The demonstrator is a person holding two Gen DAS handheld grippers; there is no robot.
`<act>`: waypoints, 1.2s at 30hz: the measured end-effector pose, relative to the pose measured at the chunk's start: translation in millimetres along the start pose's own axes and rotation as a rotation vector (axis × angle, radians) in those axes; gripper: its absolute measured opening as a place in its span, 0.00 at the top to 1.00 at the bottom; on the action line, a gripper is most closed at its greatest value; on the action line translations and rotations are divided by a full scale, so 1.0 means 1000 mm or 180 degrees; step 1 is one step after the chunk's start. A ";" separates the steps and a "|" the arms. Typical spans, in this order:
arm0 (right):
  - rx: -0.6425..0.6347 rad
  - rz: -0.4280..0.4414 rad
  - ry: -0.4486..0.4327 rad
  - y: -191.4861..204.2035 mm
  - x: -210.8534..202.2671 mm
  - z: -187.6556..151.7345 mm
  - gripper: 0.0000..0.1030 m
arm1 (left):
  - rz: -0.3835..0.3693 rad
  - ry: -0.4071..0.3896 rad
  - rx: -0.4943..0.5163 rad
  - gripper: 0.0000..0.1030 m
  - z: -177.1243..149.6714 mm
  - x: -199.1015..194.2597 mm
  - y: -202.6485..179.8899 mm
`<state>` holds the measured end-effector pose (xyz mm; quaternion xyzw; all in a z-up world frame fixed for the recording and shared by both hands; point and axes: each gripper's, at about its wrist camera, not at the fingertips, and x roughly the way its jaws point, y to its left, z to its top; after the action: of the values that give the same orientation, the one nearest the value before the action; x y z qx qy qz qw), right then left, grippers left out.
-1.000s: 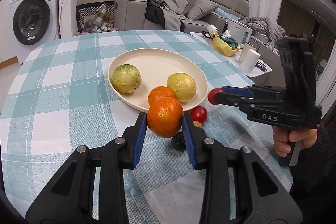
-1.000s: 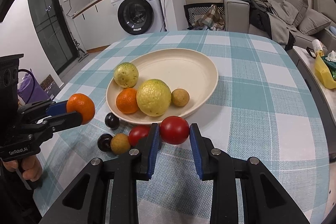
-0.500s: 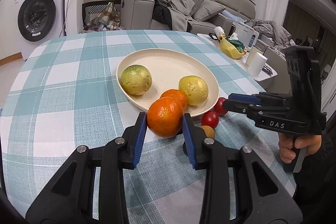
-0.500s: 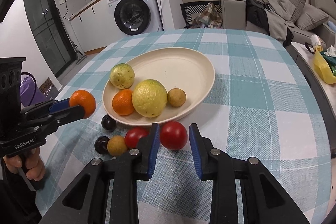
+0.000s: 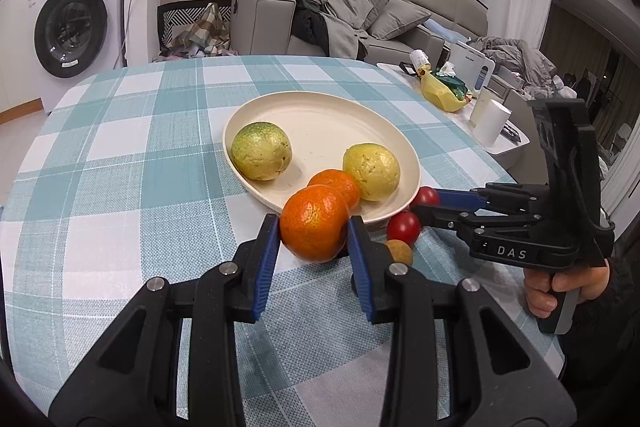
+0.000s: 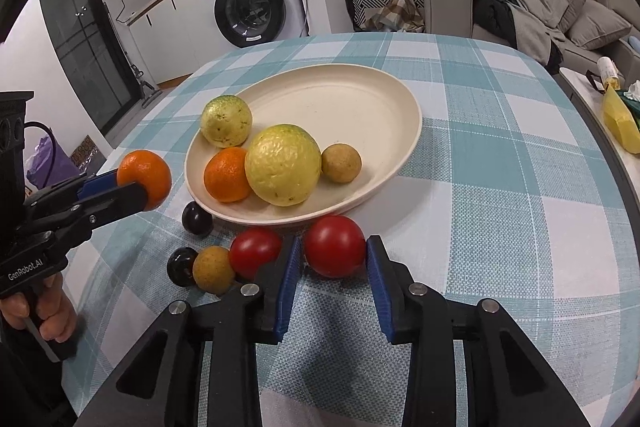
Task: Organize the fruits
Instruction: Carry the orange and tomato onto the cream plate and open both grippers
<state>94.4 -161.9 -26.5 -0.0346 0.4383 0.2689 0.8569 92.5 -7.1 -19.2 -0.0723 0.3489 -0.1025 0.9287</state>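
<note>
Here the left gripper [image 5: 314, 241] clamps an orange [image 5: 314, 229] above the worktop [image 5: 120, 187], while the right gripper [image 6: 334, 269] jaws are opening around a red tomato [image 6: 334, 245] beside the plate [image 6: 360, 115].

Two markings can be read, both in white on black tool bodies. In the left wrist view, the right tool [image 5: 425, 203] carries the letters "DAS" on the side of its body, just above the hand [image 5: 560, 285] that holds it. In the right wrist view, the left tool [image 6: 136, 187] shows "GenRobot.AI" along its body. The labels on the washing machine [image 6: 256, 9] are too small to read.
</note>
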 end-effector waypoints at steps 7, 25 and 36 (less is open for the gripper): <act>-0.0069 -0.0038 -0.0053 0.004 -0.004 -0.001 0.70 | 0.0009 -0.0043 -0.0002 0.70 0.001 0.001 0.001; 0.0038 0.0030 -0.0474 0.006 -0.029 0.012 0.70 | 0.0098 -0.0171 0.0033 0.70 0.016 0.012 0.005; 0.0176 0.0028 -0.0703 0.005 -0.031 0.025 0.70 | 0.0234 -0.0213 0.0066 0.70 0.032 0.031 0.010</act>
<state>95.5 -163.2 13.9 0.0208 0.3487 0.2627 0.8994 137.6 -2.7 -17.3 -0.0532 0.3190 -0.0693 0.9437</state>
